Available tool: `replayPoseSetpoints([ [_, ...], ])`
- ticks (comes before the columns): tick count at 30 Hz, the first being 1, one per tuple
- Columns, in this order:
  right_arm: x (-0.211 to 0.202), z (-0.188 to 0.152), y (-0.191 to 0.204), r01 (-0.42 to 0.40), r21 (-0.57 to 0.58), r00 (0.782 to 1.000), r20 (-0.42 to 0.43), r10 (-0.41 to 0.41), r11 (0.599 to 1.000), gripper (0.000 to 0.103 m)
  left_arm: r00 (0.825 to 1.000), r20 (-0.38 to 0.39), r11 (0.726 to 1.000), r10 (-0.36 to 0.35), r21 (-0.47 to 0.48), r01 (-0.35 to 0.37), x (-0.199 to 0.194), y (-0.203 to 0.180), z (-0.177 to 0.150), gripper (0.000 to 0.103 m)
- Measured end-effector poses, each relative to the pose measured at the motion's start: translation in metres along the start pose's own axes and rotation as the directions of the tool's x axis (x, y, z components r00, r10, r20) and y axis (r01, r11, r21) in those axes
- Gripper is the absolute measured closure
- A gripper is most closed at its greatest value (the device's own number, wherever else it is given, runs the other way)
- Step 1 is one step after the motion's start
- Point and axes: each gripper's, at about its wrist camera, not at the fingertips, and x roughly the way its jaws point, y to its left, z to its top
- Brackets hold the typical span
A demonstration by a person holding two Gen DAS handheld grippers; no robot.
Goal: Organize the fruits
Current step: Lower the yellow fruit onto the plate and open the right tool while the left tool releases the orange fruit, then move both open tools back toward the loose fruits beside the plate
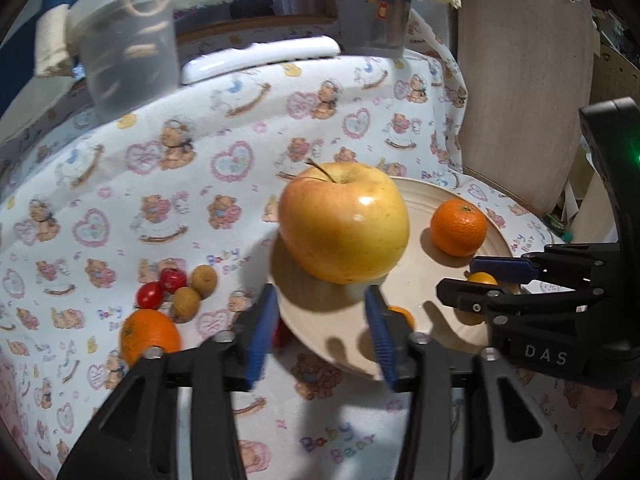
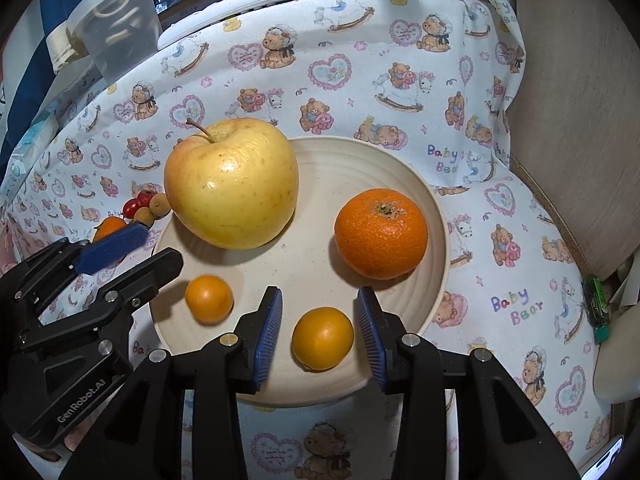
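A cream plate holds a big yellow apple, a mandarin and two small orange fruits. My right gripper is open, its jaws either side of the nearer small fruit, not touching it. My left gripper is open and empty just in front of the apple at the plate's left rim; it shows in the right wrist view. On the cloth left of the plate lie an orange, two red tomatoes and two brown longans.
A bear-print cloth covers the table. A clear plastic tub and a white flat object stand at the back left. A chair back rises at the right. A green item lies off the cloth's right edge.
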Motion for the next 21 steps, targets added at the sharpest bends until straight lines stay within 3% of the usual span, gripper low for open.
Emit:
replayPoseSetpoints([
  [1, 0.000, 0.000, 0.000, -0.001, 0.000, 1.000, 0.000, 0.001, 1.000, 0.062, 1.000, 0.014, 1.000, 0.013, 0.002, -0.013, -0.005, 0.002, -0.001, 0.039],
  [8, -0.007, 0.000, 0.006, -0.001, -0.017, 1.000, 0.029, 0.002, 1.000, 0.059, 0.987, 0.132, 0.995, 0.093, -0.051, -0.087, -0.045, 0.037, -0.016, 0.016],
  [11, -0.012, 0.000, 0.011, -0.014, -0.037, 0.998, 0.060, 0.016, 0.999, 0.043, 0.974, 0.185, 0.989, 0.129, -0.092, -0.113, -0.059, 0.054, -0.022, 0.008],
  [13, -0.016, -0.001, 0.015, -0.027, -0.052, 0.996, 0.085, 0.031, 0.998, 0.038, 0.961, 0.220, 0.983, 0.169, -0.110, -0.147, -0.065, 0.063, -0.027, 0.000],
  [14, -0.019, -0.001, 0.018, -0.020, -0.063, 0.994, 0.104, 0.026, 0.998, 0.038, 0.955, 0.235, 0.980, 0.183, -0.121, -0.158, -0.068, 0.067, -0.029, 0.000],
  [17, -0.025, -0.002, 0.023, -0.021, -0.076, 0.988, 0.153, 0.032, 0.997, 0.022, 0.948, 0.256, 0.976, 0.188, -0.155, -0.152, -0.072, 0.077, -0.034, 0.000],
  [21, -0.030, -0.003, 0.028, -0.039, -0.084, 0.979, 0.195, 0.055, 0.996, 0.017, 0.930, 0.290, 0.968, 0.225, -0.174, -0.180, -0.076, 0.080, -0.041, 0.000],
])
